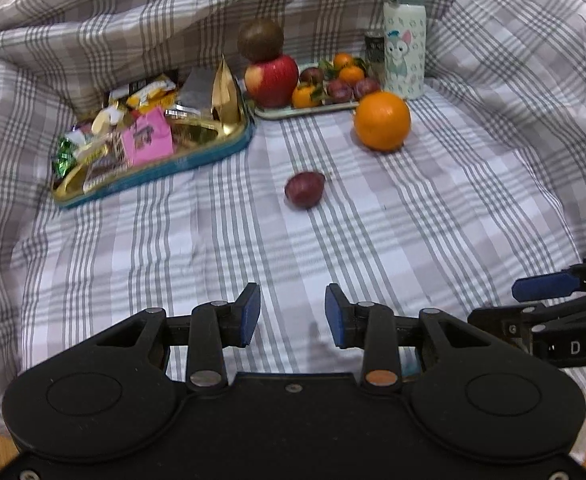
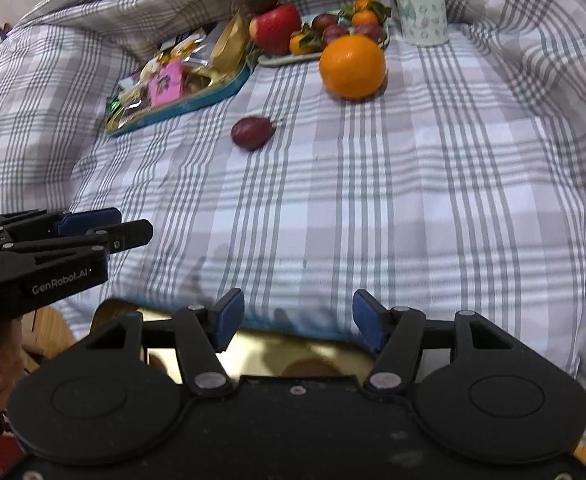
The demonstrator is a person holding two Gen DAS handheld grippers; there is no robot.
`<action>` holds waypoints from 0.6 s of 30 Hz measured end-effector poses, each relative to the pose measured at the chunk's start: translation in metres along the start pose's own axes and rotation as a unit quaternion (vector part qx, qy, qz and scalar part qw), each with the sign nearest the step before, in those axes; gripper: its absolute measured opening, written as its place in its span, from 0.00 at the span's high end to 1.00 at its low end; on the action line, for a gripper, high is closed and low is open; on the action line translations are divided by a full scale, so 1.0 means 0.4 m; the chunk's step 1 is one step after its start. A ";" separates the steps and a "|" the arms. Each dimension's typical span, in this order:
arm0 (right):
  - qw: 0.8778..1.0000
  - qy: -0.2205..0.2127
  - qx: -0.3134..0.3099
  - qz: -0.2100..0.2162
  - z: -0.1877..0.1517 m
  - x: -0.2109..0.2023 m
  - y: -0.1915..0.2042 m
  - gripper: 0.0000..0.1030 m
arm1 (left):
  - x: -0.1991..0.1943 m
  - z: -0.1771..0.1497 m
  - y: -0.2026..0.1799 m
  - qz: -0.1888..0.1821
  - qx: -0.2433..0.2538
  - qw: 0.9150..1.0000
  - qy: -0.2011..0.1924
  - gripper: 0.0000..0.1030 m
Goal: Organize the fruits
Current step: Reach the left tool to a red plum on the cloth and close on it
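Observation:
A dark red plum (image 1: 305,189) lies loose on the checked cloth; it also shows in the right wrist view (image 2: 252,132). A large orange (image 1: 381,121) (image 2: 352,67) sits near a pale fruit tray (image 1: 305,110) (image 2: 289,59) that holds a red apple (image 1: 272,79), small tangerines and plums. A brown round fruit (image 1: 261,39) rests on the apple. My left gripper (image 1: 293,314) is open and empty, well short of the plum. My right gripper (image 2: 297,318) is open and empty, low over a gold tin lid (image 2: 293,346).
A blue-rimmed gold tin (image 1: 197,160) (image 2: 197,98) full of wrapped snacks sits at the left. A cartoon-printed bottle (image 1: 405,40) (image 2: 421,4) stands behind the fruit tray with a dark can (image 1: 374,54) beside it. The cloth rises in folds at the back.

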State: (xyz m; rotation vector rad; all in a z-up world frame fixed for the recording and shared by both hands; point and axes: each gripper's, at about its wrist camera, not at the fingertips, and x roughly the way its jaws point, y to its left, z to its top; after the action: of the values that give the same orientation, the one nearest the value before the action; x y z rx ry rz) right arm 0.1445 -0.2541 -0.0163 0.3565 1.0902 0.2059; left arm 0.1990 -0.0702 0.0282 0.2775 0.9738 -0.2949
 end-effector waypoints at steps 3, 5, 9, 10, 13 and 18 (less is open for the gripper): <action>1.000 -0.002 0.006 -0.003 0.023 0.020 -0.007 0.38 | 0.030 0.020 0.006 -0.008 0.001 1.000 -0.005 0.57; 1.000 0.001 0.014 -0.002 0.035 0.033 -0.012 0.38 | 0.051 0.030 0.007 -0.015 0.004 1.000 -0.005 0.57; 1.000 0.007 0.021 -0.001 0.051 0.056 -0.018 0.38 | 0.090 0.048 0.005 -0.019 0.016 1.000 -0.008 0.57; 1.000 0.008 0.023 -0.001 0.055 0.061 -0.020 0.38 | 0.099 0.054 0.004 -0.021 0.019 1.000 -0.010 0.57; 1.000 0.009 0.028 0.001 0.068 0.076 -0.024 0.38 | 0.124 0.073 0.005 -0.027 0.023 0.999 -0.016 0.57; 0.999 0.005 0.038 0.006 0.089 0.091 -0.036 0.38 | 0.165 0.107 0.001 -0.031 0.035 0.999 -0.023 0.57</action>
State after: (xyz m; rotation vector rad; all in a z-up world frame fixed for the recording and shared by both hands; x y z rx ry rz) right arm 0.1927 -0.2614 -0.0372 0.4313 1.1076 0.1774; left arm 0.2668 -0.0933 -0.0046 0.3032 0.9284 -0.3917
